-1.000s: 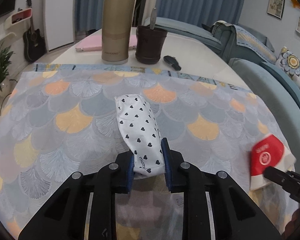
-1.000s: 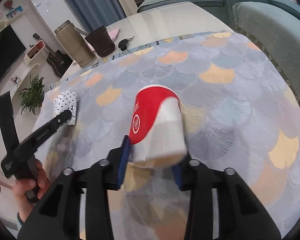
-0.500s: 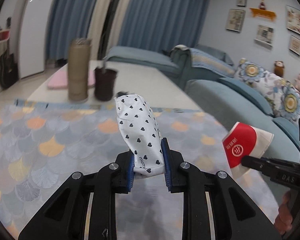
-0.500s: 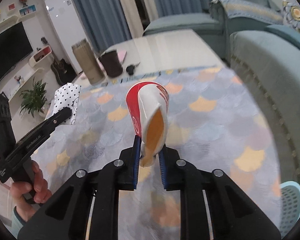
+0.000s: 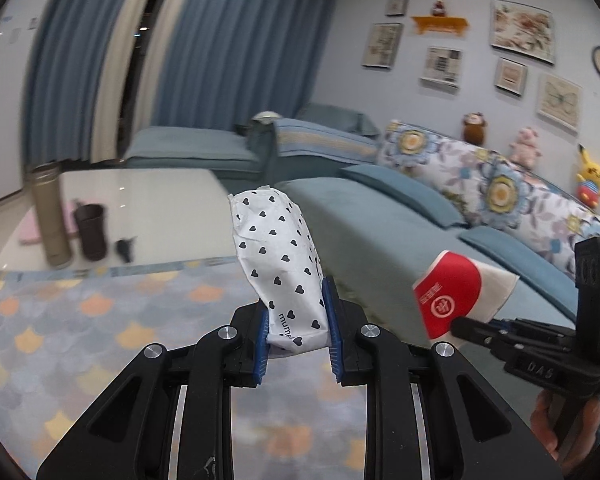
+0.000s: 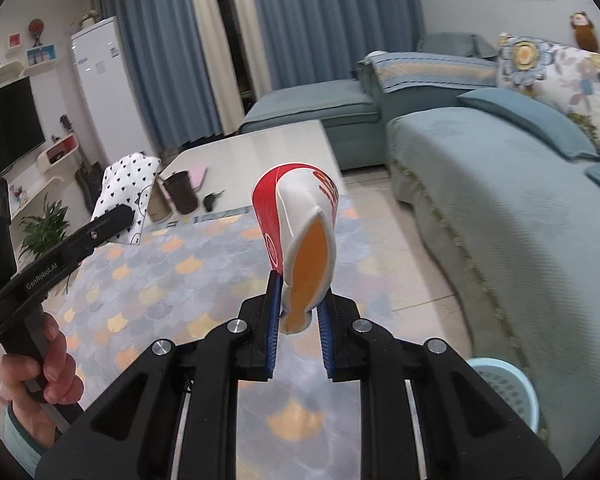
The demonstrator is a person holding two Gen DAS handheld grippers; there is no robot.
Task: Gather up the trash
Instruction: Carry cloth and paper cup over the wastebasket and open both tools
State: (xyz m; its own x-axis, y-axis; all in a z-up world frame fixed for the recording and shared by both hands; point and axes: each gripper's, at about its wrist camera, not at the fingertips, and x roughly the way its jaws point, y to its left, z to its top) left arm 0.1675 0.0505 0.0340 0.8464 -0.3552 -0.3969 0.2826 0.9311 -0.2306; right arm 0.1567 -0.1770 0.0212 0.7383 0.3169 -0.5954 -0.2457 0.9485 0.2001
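Note:
My left gripper (image 5: pixel 298 326) is shut on a white wrapper with black hearts (image 5: pixel 278 256), held up above the table. The same wrapper (image 6: pixel 126 188) shows at the left of the right wrist view, pinched by the left gripper (image 6: pixel 130 214). My right gripper (image 6: pixel 298 312) is shut on a crushed red and white paper cup (image 6: pixel 300 224), squeezed flat at its rim and lifted off the cloth. In the left wrist view that cup (image 5: pixel 458 294) hangs at the right in the right gripper (image 5: pixel 458 326).
A scale-patterned cloth (image 6: pixel 172 280) covers the near end of the white table (image 5: pixel 148 196). A tall bronze flask (image 5: pixel 52 216), a dark cup (image 5: pixel 91 232) and keys (image 5: pixel 124 248) stand at its far end. Blue sofa (image 6: pixel 500 184) on the right; a light blue basket (image 6: pixel 508 392) on the floor.
Both grippers have risen off the table with their loads. The right gripper squeezed the cup flat. The views now tilt up toward the sofa and wall.

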